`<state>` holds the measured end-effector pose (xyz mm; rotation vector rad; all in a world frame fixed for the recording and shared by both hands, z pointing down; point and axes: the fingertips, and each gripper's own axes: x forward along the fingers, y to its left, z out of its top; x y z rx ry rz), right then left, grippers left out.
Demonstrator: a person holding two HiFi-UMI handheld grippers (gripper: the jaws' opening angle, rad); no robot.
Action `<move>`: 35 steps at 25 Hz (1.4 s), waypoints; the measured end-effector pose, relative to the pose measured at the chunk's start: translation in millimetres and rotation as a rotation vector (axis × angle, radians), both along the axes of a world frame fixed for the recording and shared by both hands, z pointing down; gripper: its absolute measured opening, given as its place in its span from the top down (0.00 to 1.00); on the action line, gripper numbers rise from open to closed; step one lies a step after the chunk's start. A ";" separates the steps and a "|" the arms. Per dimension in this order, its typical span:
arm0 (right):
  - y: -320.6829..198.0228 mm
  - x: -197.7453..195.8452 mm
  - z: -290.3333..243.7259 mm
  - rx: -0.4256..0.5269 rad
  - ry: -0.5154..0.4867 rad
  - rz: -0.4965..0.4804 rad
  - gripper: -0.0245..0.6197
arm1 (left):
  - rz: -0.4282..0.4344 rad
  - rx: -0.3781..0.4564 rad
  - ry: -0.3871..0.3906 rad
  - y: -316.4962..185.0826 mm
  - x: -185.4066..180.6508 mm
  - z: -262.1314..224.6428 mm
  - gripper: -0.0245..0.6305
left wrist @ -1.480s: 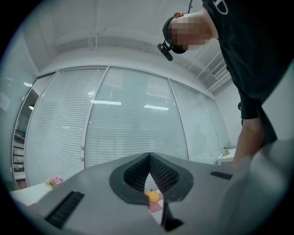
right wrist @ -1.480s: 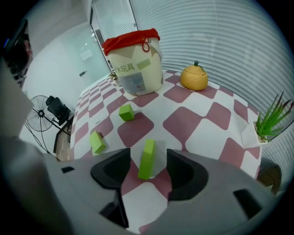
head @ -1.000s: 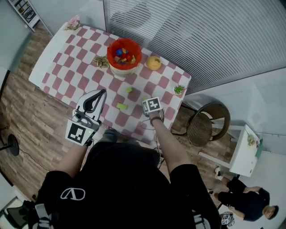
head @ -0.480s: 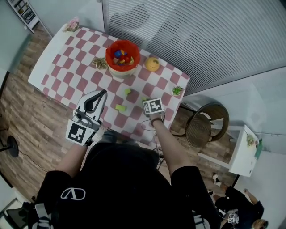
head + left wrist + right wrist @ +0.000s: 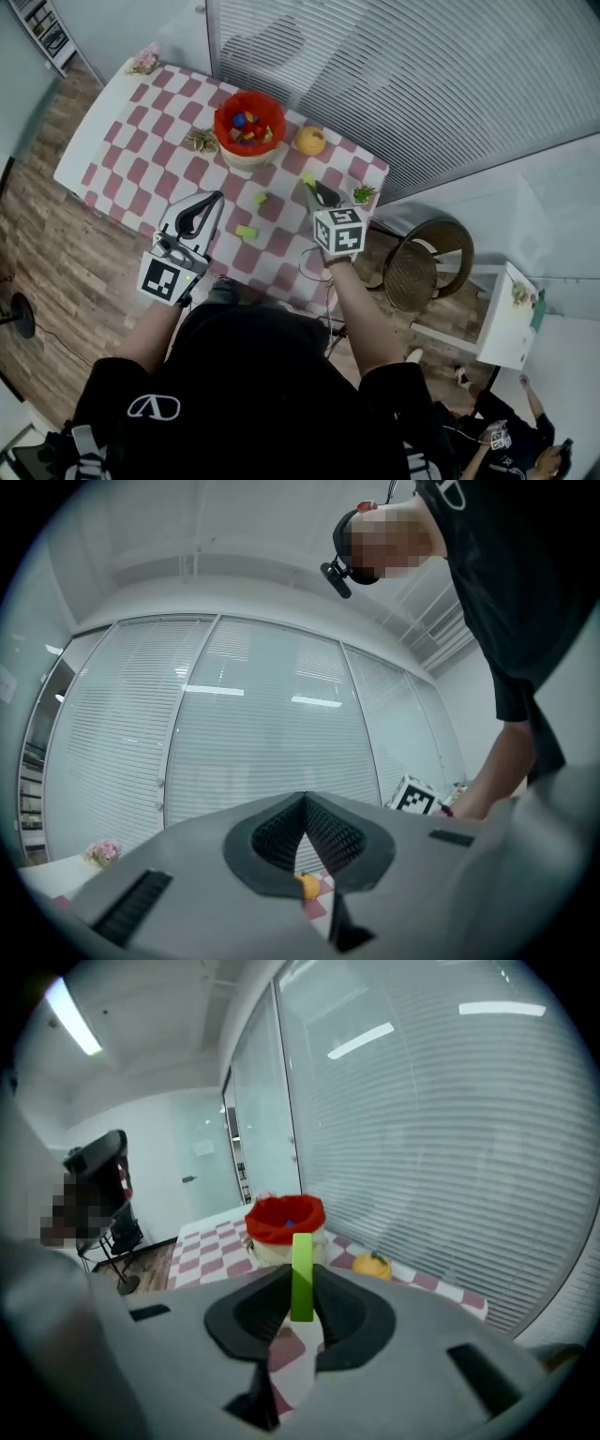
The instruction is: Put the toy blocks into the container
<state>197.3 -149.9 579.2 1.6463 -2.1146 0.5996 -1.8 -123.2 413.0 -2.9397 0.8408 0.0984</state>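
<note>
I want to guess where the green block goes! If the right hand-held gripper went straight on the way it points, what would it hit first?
Probably the red container, dead ahead past the green block pinched in the right hand-held gripper. Depth is unclear, so it might meet the table just short.

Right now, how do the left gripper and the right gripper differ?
The right gripper has its jaws shut on a green block; the left gripper has its jaws together on nothing. The right gripper is out over the checkered table, the left gripper near its front edge. Both point across the table.
</note>
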 end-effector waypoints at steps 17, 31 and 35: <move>58.4 -47.4 -201.0 0.779 0.060 -0.069 0.85 | 0.010 0.032 0.034 2.4 7.8 -20.9 0.95; -20.8 -65.4 -206.5 0.759 -0.009 -0.147 0.85 | -0.014 0.039 0.037 4.7 -0.6 -24.8 0.96; -60.4 -71.5 -204.0 0.769 -0.009 -0.154 0.85 | -0.033 0.039 0.037 4.0 -8.3 -25.1 0.95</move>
